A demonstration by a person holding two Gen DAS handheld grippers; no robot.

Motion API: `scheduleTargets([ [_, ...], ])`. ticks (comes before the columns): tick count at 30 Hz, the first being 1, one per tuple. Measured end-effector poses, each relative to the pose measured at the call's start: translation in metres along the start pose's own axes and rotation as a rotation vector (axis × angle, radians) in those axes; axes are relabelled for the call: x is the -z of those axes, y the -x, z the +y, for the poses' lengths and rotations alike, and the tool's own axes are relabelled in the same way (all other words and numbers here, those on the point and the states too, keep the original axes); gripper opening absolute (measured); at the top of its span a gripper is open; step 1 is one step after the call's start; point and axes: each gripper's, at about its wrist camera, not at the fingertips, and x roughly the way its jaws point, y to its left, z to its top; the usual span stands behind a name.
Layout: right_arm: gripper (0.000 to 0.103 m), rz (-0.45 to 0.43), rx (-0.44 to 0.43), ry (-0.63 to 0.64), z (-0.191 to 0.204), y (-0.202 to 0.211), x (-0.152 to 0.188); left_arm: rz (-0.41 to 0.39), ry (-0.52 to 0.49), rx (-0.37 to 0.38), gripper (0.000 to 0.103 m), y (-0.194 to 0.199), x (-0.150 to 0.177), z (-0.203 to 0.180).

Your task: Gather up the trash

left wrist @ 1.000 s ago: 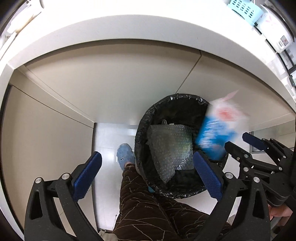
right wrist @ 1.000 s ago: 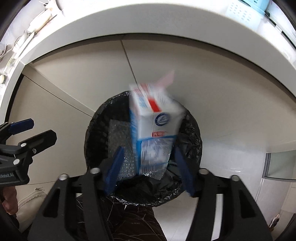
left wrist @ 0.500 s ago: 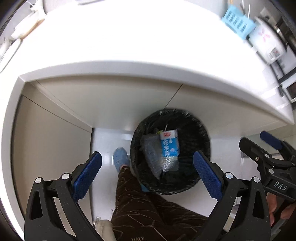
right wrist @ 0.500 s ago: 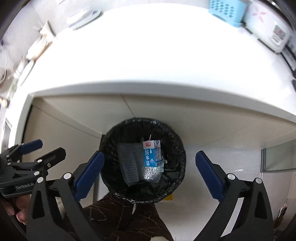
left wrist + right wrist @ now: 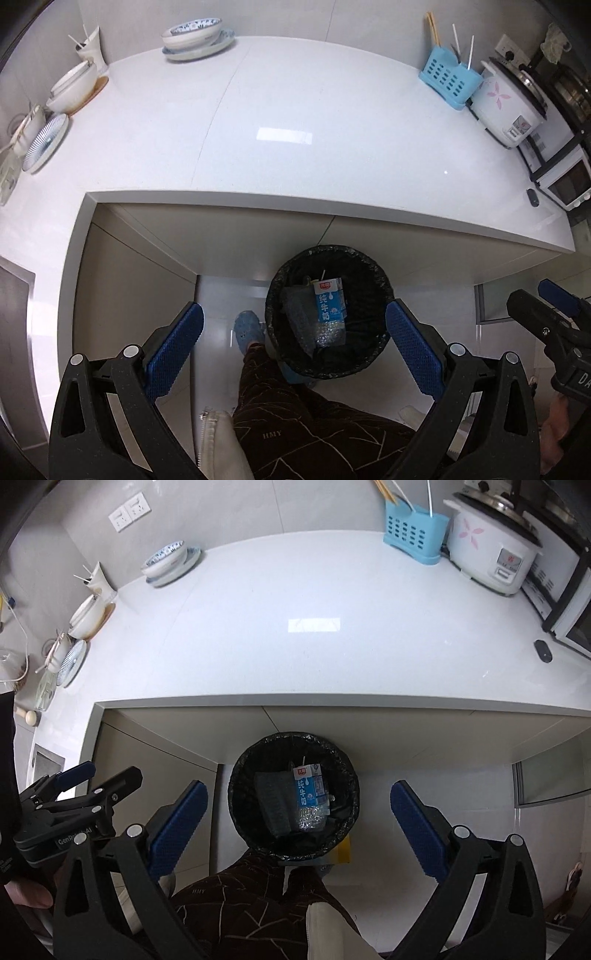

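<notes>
A black-lined trash bin (image 5: pixel 275 295) stands on the floor below the counter edge; it also shows in the right wrist view (image 5: pixel 236 797). Inside lie a blue and white milk carton (image 5: pixel 328 302) (image 5: pixel 307 786) and a piece of bubble wrap (image 5: pixel 301 317) (image 5: pixel 273 805). My left gripper (image 5: pixel 293 347) is open and empty, high above the bin. My right gripper (image 5: pixel 299 823) is open and empty, also high above the bin. Each gripper shows at the edge of the other's view, the right one (image 5: pixel 546 314) and the left one (image 5: pixel 88 786).
A white countertop (image 5: pixel 295 129) carries stacked bowls and plates (image 5: pixel 195 37) at the back left, a blue utensil holder (image 5: pixel 448 79) and a rice cooker (image 5: pixel 506 107) at the back right. The person's leg (image 5: pixel 280 406) and blue shoe (image 5: pixel 247 328) are beside the bin.
The milk carton left the right gripper and dropped into the bin. Both grippers rose well above the bin, so the countertop came into view.
</notes>
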Motion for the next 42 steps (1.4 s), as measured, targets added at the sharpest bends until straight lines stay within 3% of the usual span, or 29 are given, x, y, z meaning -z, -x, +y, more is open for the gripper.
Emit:
scheduleTargets([
  [18,0.095,-0.011,0.065,0.005,-0.009,0.006,0.004,0.012,-0.021,0.032,0.097,0.009,0.006,-0.005],
  [42,0.095,-0.005,0.063,-0.004,-0.013,0.002,0.005,-0.006,-0.038,0.014,0.097,0.016,-0.001,-0.01],
])
